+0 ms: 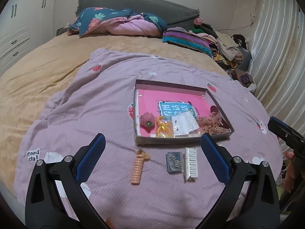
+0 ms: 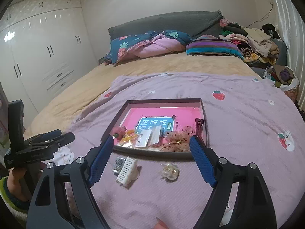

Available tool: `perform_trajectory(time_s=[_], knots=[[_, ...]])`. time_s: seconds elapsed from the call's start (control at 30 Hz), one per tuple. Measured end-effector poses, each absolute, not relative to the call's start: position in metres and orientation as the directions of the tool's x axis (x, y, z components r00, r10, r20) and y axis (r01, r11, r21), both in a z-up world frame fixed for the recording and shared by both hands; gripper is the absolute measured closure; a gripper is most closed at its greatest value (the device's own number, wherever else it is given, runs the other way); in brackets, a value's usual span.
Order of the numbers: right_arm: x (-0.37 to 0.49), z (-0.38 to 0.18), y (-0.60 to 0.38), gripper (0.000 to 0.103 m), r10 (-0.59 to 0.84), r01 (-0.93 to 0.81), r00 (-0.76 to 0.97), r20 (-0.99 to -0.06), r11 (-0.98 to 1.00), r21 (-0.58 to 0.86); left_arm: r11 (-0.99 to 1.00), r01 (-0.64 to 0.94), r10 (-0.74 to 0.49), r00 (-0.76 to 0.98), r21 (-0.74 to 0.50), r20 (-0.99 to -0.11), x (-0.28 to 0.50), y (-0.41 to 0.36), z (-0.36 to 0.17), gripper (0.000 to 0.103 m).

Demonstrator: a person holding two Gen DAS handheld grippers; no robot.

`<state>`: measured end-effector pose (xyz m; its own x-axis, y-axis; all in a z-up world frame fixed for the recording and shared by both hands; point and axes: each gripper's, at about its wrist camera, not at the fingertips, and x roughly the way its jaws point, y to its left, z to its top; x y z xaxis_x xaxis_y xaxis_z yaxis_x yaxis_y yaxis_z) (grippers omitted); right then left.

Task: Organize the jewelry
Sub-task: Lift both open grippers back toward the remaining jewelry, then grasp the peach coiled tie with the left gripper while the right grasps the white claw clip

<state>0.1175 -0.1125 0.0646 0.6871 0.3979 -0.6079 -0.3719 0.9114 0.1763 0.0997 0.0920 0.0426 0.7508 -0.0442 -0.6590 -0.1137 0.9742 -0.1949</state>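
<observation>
A shallow box [image 1: 171, 143] [image 2: 152, 151] with a pink floor lies on the lilac blanket. It holds a red flower clip [image 1: 146, 123], yellow rings [image 1: 163, 127], clear packets [image 1: 183, 124] and a dotted peach bow [image 1: 211, 123] [image 2: 175, 139]. In front of it lie a coiled peach hair tie [image 1: 137, 167], a small grey packet [image 1: 173, 162] [image 2: 118, 164], a white claw clip [image 1: 190, 162] [image 2: 128, 169] and a clear clip [image 2: 170, 170]. My left gripper [image 1: 152, 150] is open and empty above these loose items. My right gripper [image 2: 151, 152] is open and empty at the box's near edge.
The lilac blanket [image 1: 95, 105] covers a tan bed [image 1: 38, 66]. Folded quilts and pillows [image 1: 118, 22] sit at the headboard. A clothes pile [image 2: 255, 42] is at the far right. White wardrobes [image 2: 42, 57] stand left.
</observation>
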Motion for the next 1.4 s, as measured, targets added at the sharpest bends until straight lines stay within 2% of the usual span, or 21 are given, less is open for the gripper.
perform_trajectory(time_s=[0.67,1.2,1.27,1.4], knots=[[0.104,0.017,-0.071,0.022,0.409,-0.444,0.589,-0.697,0.884,0.144,0.974,-0.157,-0.008,0.693,-0.161,-0.721,0.075,0.113,0.001,0.010],[0.116,-0.032,-0.047,0.023,0.401,-0.473,0.479,-0.781,0.867,0.156,0.985,-0.127,-0.010,0.621,-0.114,-0.784,0.083,0.105,-0.038,0.010],[0.120,-0.039,-0.044,0.023,0.396,-0.472,0.467,-0.791,0.868,0.156,0.986,-0.123,-0.014,0.614,-0.113,-0.789,0.085,0.104,-0.042,0.011],[0.133,-0.053,-0.038,0.029,0.402,-0.464,0.423,-0.812,0.866,0.186,0.986,-0.118,-0.025,0.600,-0.120,-0.800,0.088,0.103,-0.050,0.020]])
